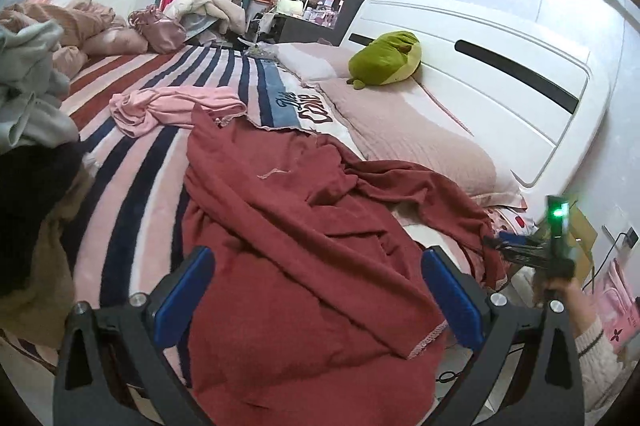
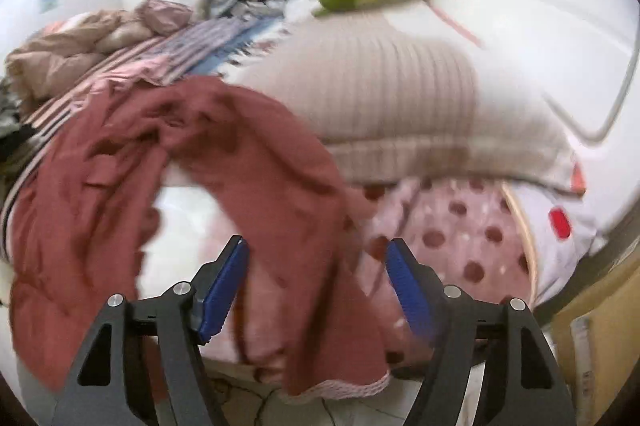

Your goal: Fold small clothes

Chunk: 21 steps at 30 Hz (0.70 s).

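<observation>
A crumpled red garment (image 1: 304, 226) sprawls over the striped blanket (image 1: 132, 162), one end hanging off the bed's edge. Both the left gripper (image 1: 316, 290) and the right gripper (image 2: 316, 286) are spread wide, gripping nothing. Pinching opposite corners and pulling flat would probably work best.

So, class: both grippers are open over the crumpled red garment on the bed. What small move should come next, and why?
Probably close the right gripper on the sleeve end hanging off the bed edge. The red garment lies rumpled, nothing is gripped, and its lace-trimmed cuff sits between the open blue fingers. The left gripper hovers open over the hem, ready to follow.
</observation>
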Available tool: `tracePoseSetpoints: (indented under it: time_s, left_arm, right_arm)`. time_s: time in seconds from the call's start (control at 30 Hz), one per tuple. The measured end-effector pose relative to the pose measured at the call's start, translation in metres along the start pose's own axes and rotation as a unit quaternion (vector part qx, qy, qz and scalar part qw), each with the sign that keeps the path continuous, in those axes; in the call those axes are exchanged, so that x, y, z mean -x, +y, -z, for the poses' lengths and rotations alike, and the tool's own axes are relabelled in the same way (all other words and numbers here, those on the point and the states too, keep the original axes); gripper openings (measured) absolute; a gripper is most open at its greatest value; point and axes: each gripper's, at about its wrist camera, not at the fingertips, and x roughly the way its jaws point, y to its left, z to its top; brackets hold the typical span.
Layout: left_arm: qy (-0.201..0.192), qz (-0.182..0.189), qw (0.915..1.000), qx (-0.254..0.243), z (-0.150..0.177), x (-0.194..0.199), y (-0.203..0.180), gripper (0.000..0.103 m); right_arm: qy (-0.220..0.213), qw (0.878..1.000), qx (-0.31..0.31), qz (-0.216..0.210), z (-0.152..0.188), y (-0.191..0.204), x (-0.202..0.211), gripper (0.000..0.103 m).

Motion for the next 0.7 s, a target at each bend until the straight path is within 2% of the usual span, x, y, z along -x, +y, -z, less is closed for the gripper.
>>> tracePoseSetpoints:
  time_s: [0.03, 0.07, 0.1, 0.13, 0.17, 0.23, 0.3, 0.43, 0.57, 0.63, 0.7]
  left_arm:
    - [0.0, 0.0, 1.0, -0.003, 0.0, 0.001, -0.003, 0.102]
    - [0.0, -0.002, 1.0, -0.007, 0.0, 0.002, -0.007, 0.102]
    - [0.0, -0.005, 0.9999, -0.011, 0.0, 0.003, -0.011, 0.102]
    - [0.001, -0.009, 0.9998, -0.015, 0.0, 0.004, -0.014, 0.102]
    - [0.001, -0.012, 0.9998, -0.017, 0.0, 0.005, -0.016, 0.102]
    - [0.0, -0.013, 0.9998, -0.018, 0.0, 0.007, -0.017, 0.102]
    - [-0.002, -0.011, 0.9998, -0.017, -0.001, 0.009, -0.016, 0.102]
    - [-0.007, -0.007, 0.9998, -0.016, -0.002, 0.012, -0.015, 0.102]
    - [-0.019, -0.001, 0.9998, -0.008, -0.002, 0.019, -0.006, 0.102]
    - [-0.024, 0.002, 0.9997, -0.002, -0.002, 0.024, 0.002, 0.102]
    - [-0.031, -0.004, 0.9995, 0.002, 0.0, 0.031, 0.011, 0.102]
  right_arm:
    - [0.015, 1.0, -0.007, -0.016, 0.002, -0.004, -0.009, 0.065]
    - [0.016, 1.0, -0.007, -0.024, 0.003, -0.005, -0.013, 0.048]
    - [0.008, 1.0, 0.002, -0.012, 0.003, -0.005, -0.012, 0.034]
    - [0.006, 1.0, 0.009, 0.006, 0.002, -0.005, -0.011, 0.009]
    - [-0.005, 1.0, 0.006, 0.013, 0.0, -0.009, -0.004, 0.003]
    - [-0.05, 0.998, -0.026, -0.006, -0.009, -0.023, 0.022, 0.003]
    - [-0.079, 0.996, -0.038, 0.006, -0.018, -0.032, 0.041, 0.003]
    - [-0.116, 0.992, -0.033, -0.031, -0.034, -0.033, 0.082, 0.003]
    - [-0.138, 0.985, -0.001, -0.098, -0.047, 0.008, 0.111, 0.003]
    - [-0.139, 0.978, 0.016, -0.154, -0.051, 0.038, 0.123, 0.003]
    - [-0.118, 0.967, 0.052, -0.218, -0.055, 0.083, 0.125, 0.003]
